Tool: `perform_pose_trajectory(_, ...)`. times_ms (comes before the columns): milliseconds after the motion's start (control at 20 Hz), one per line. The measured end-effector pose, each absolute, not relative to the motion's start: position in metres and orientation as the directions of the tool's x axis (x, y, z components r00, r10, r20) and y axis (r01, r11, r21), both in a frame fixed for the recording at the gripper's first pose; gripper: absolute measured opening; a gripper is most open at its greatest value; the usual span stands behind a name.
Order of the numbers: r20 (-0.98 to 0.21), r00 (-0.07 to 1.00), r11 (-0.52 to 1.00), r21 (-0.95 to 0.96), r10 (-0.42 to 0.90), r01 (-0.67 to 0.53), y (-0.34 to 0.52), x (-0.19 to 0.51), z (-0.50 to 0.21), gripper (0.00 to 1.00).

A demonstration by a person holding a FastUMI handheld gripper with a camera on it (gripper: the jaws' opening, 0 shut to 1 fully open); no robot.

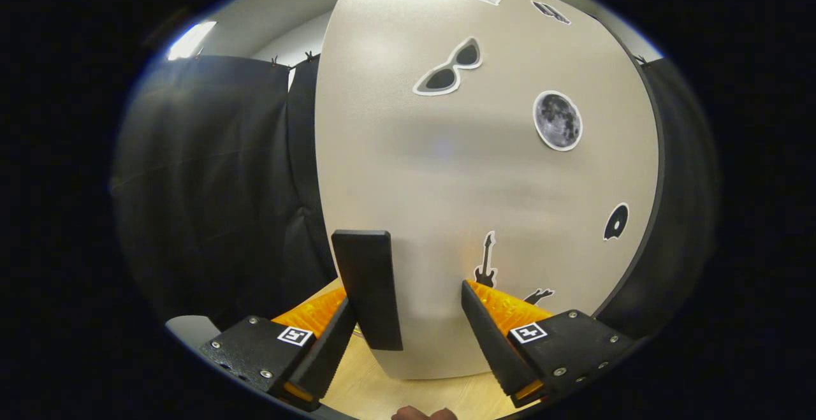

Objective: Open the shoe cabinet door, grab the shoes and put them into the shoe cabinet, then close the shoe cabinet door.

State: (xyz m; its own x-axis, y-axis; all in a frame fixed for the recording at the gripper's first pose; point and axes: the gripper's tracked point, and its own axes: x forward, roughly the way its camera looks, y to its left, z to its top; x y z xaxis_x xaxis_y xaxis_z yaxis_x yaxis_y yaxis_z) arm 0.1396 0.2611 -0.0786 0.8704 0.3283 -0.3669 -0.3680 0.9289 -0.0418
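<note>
The shoe cabinet door [484, 171] is a pale matte panel standing close ahead of me, with stickers of sunglasses, a moon and a guitar on it. Its black bar handle [368, 280] stands upright near the door's left edge. My gripper [406, 292] is open, and the handle sits between the fingers, right beside the left one. The right finger [484, 324] is well apart from the handle, in front of the door's lower part. Neither finger presses on the handle.
Black cloth wall [210, 184] hangs left of the cabinet, and a dark strip [669, 229] runs along the door's right edge. A light wooden surface [382, 388] lies below the fingers. A bit of a hand [424, 414] shows beneath the gripper.
</note>
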Motion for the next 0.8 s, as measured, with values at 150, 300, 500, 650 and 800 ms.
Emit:
perform_pose_trajectory(150,-0.364,0.873,0.929,-0.054,0.324,-0.367,0.263,0.147,-0.081,0.98)
perform_pose_trajectory(300,-0.365,0.868,0.925,-0.044,0.336,-0.376,0.265,0.152,-0.082,0.98)
perform_pose_trajectory(500,-0.367,0.865,0.925,-0.032,0.342,-0.380,0.265,0.157,-0.088,0.98)
perform_pose_trajectory(650,-0.371,0.864,0.924,-0.033,0.342,-0.380,0.268,0.160,-0.090,0.98)
perform_pose_trajectory(800,-0.370,0.864,0.925,-0.032,0.340,-0.378,0.269,0.163,-0.090,0.98)
